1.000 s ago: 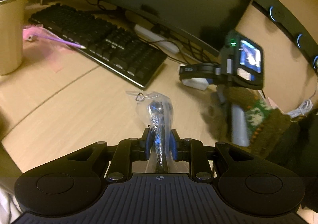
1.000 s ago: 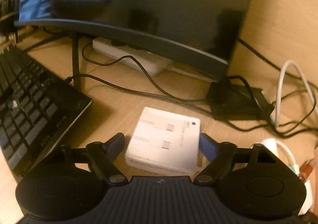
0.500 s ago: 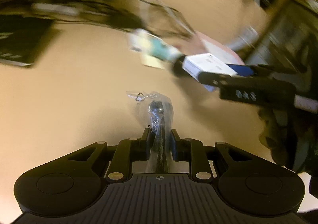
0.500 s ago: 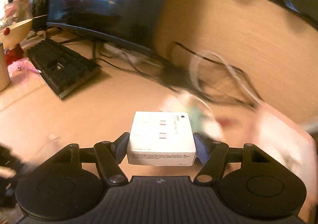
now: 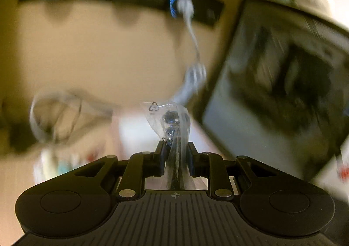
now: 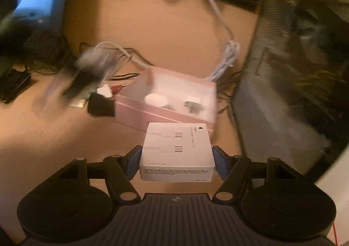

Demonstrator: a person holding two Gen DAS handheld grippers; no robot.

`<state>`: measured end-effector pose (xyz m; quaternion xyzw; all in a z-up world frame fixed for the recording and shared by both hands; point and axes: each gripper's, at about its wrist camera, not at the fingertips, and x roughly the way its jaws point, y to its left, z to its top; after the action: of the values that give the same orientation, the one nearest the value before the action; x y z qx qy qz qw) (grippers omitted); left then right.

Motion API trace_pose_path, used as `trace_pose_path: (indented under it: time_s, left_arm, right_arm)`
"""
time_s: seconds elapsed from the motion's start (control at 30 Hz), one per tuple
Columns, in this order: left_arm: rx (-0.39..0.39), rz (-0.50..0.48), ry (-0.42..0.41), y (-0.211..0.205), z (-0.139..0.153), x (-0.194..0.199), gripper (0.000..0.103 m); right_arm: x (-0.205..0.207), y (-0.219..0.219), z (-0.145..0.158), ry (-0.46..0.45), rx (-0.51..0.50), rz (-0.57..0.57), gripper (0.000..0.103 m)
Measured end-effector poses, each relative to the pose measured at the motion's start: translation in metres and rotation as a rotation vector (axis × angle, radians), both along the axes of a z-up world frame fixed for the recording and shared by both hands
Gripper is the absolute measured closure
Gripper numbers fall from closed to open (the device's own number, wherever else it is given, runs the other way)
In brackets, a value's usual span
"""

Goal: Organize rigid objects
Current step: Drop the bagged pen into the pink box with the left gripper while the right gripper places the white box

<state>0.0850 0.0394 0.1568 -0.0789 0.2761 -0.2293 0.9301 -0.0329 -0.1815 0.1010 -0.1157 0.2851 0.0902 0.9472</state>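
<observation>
The left claw (image 5: 174, 155) is clamped on a clear plastic bag (image 5: 172, 122) with a dark item inside, held in the air. The right claw (image 6: 176, 158) grips a white box (image 6: 177, 150) by its sides; its lid reads "USB-C Charge Cable". Just beyond lies an open pink box (image 6: 172, 99) on the desk (image 6: 43, 136), holding small items. A white cable (image 6: 226, 58) hangs behind it; a dark cabinet (image 6: 294, 75) stands to the right.

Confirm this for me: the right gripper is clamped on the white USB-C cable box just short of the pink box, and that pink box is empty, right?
Not quite. The right gripper does clamp the white USB-C cable box just short of the pink box, but the right wrist view shows it is not empty: a white round item and a small grey item lie inside.
</observation>
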Motion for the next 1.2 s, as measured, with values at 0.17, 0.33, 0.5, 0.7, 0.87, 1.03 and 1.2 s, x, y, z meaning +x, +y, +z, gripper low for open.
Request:
trace_pose_path:
  time_s: [0.17,0.33,0.5,0.7,0.87,1.03,1.2]
  left_arm:
    - [0.040,0.078,0.069,-0.036,-0.006,0.094,0.076]
    - [-0.087,0.196,0.108,-0.023,-0.031,0.117,0.076]
    - [-0.089,0.240,0.103,0.016,-0.042,0.075,0.076]
    - [-0.071,0.259,0.216,0.059,-0.079,-0.015,0.076]
    - [-0.084,0.297,0.294,0.078,-0.098,-0.072,0.076]
    - [-0.108,0.374,0.313,0.103,-0.096,-0.104,0.076]
    - [-0.114,0.448,0.337,0.126,-0.102,-0.123,0.076]
  right_arm:
    - [-0.006,-0.017,-0.001,-0.016,0.033,-0.063,0.035]
    - [-0.015,-0.026,-0.011,0.030,0.037,-0.079,0.035]
    - [-0.011,-0.021,-0.017,0.044,0.035,-0.056,0.035]
    - [0.040,0.003,0.002,-0.034,0.013,-0.010,0.035]
    - [0.129,0.025,-0.007,0.051,-0.038,-0.013,0.035]
    - [0.196,0.052,-0.039,0.149,-0.154,-0.049,0.035]
    - [0.219,0.059,-0.052,0.277,-0.024,-0.057,0.035]
